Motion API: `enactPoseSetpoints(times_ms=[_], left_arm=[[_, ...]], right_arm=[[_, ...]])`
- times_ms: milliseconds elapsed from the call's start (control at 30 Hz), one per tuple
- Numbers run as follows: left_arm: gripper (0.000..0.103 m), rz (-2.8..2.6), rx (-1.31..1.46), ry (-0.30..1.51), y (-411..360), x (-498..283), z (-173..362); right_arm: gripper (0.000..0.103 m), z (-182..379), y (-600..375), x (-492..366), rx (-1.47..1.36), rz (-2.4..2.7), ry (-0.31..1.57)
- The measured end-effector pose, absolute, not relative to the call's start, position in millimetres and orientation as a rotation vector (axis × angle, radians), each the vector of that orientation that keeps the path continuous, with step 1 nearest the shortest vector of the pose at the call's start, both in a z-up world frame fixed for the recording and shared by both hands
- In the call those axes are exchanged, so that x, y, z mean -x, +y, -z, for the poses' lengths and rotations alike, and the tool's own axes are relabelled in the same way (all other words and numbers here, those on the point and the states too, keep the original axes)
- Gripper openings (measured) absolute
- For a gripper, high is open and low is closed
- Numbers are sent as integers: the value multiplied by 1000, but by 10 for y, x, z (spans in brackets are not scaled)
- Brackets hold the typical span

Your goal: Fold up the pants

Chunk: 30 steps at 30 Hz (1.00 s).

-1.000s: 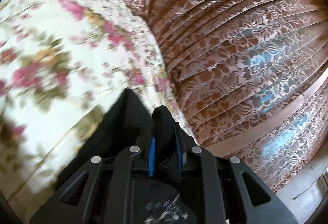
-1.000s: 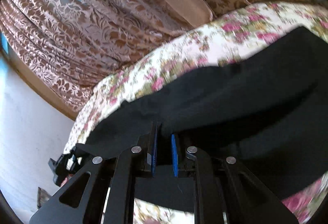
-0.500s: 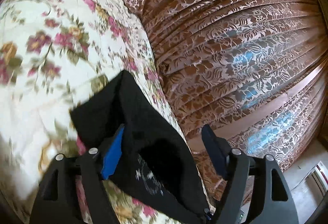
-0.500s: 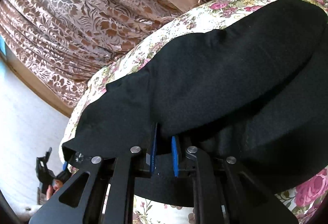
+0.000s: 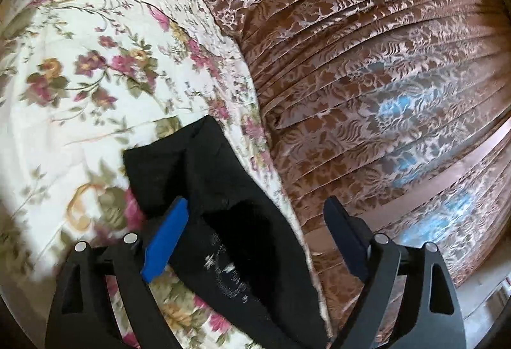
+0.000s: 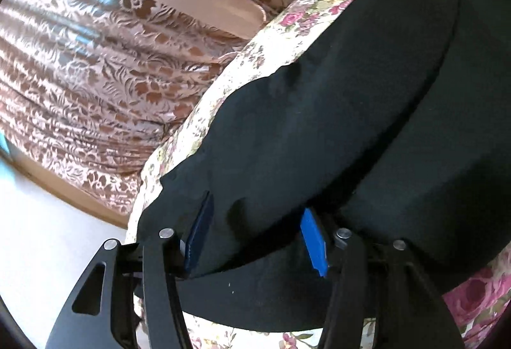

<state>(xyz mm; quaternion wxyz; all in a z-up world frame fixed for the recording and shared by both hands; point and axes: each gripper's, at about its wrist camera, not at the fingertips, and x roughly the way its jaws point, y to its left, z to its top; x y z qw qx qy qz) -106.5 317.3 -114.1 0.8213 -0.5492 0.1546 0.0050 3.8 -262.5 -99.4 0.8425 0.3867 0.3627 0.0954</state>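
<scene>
Black pants [image 6: 335, 112] lie folded over themselves on a floral bedspread [image 5: 80, 67], one layer on top of another. In the right wrist view my right gripper [image 6: 255, 218] is open, its blue pads either side of the pants' near edge, and cloth lies loose between them. In the left wrist view one end of the pants [image 5: 207, 182], with faint white print, rests on the bed near its edge. My left gripper [image 5: 255, 214] stands wide open over that end and grips nothing.
A brown and pink patterned curtain [image 5: 367, 77] hangs close beside the bed's edge [image 5: 255, 125]. A pale floor [image 6: 48, 221] shows below the bed in the right wrist view. The floral bedspread stretches away to the left.
Both grippers have let go of the pants: the left opened half a second ago, the right just now. The pants now lie folded flat on the bed.
</scene>
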Motion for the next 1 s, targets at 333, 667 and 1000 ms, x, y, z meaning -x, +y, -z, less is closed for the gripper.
enactPoseSetpoints(times_ms=[333, 667, 1000], left_arm=[[86, 81, 1166, 437, 2974, 669, 1209], [8, 30, 1143, 475, 3322, 244, 1077], [6, -2, 1066, 525, 3479, 695, 1206]], right_arm=[[21, 969, -2832, -214, -877, -135, 725], [11, 402, -2893, -88, -835, -228, 610], [11, 779, -2774, 251, -755, -212, 745]])
